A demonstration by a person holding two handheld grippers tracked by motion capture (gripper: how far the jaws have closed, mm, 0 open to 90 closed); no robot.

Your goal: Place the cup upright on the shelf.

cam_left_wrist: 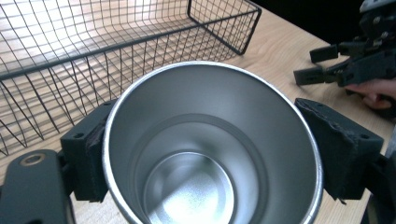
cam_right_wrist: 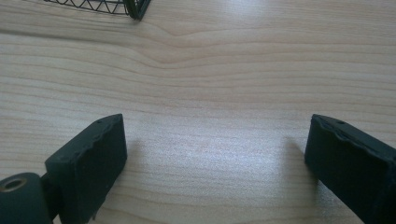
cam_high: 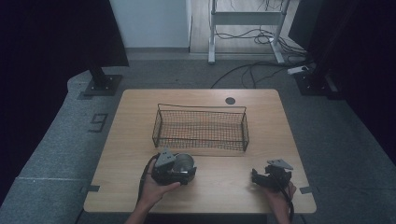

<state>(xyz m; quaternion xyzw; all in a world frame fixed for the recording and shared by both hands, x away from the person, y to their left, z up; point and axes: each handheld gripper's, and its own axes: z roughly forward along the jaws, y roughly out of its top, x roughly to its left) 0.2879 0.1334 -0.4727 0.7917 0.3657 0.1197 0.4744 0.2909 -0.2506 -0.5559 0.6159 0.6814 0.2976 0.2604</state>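
A shiny steel cup (cam_left_wrist: 210, 154) stands mouth up and empty between the black pads of my left gripper (cam_left_wrist: 212, 154), which is shut on its sides. In the high view the cup (cam_high: 187, 162) and my left gripper (cam_high: 186, 171) sit just in front of the wire basket (cam_high: 201, 112), left of centre. My right gripper (cam_high: 256, 177) is near the table's front right, its jaws open with nothing but bare wood between them (cam_right_wrist: 217, 140). It also shows at the upper right of the left gripper view (cam_left_wrist: 322, 65).
The black wire basket (cam_left_wrist: 140, 39) is empty and lies across the middle of the wooden table (cam_high: 261, 121); one of its corners (cam_right_wrist: 135, 7) shows in the right gripper view. A small dark round cap (cam_high: 230, 100) sits near the table's far edge.
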